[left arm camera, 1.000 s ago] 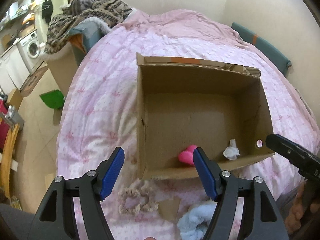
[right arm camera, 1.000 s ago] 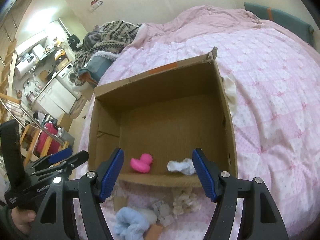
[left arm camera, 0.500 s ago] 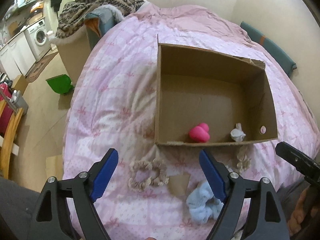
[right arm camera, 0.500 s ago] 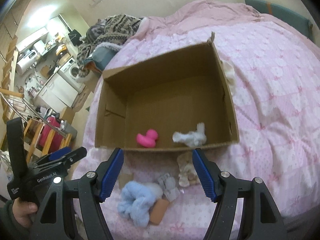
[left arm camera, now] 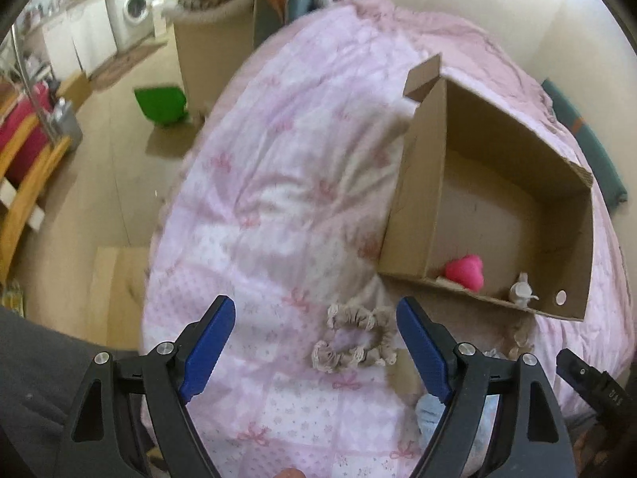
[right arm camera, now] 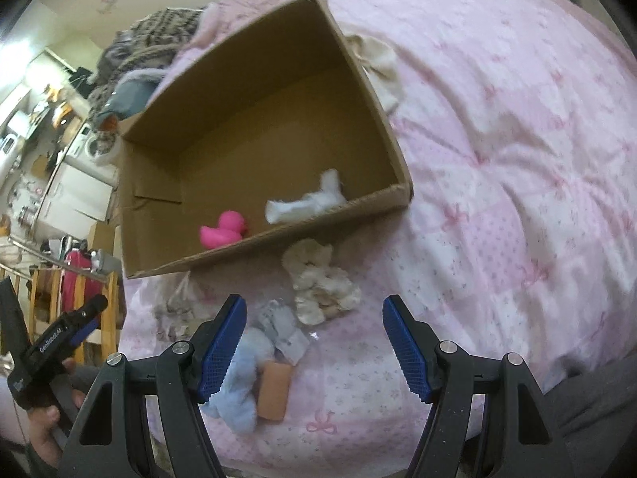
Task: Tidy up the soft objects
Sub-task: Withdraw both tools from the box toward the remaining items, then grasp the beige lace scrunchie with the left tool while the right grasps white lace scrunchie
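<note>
An open cardboard box (left arm camera: pixel 418 199) (right arm camera: pixel 374 91) lies on the pink bed. It holds a pink rubber duck (left arm camera: pixel 466 273) (right arm camera: pixel 223 231) and a white scrap of cloth (right arm camera: pixel 306 205). In front of the box lie a beige scrunchie (left arm camera: pixel 358 336), a cream scrunchie (right arm camera: pixel 322 285), a grey-white cloth piece (right arm camera: pixel 282 330), a light blue fluffy scrunchie (right arm camera: pixel 239 382) and an orange sponge-like block (right arm camera: pixel 274 390). My left gripper (left arm camera: pixel 314 354) is open and empty, above the bed near the beige scrunchie. My right gripper (right arm camera: pixel 314 342) is open and empty, above the cream scrunchie and the grey-white piece.
The pink quilt (left arm camera: pixel 278 199) fills the bed. A cream cloth (right arm camera: pixel 378 59) lies beside the box's right wall. The floor to the left holds a green bin (left arm camera: pixel 161 103), a wooden chair (left arm camera: pixel 24 183) and a washing machine (left arm camera: pixel 131 8).
Both grippers have drawn back from the box towards the bed's near edge. The left view has swung left. The soft items in front of the box now sit between the right fingers.
</note>
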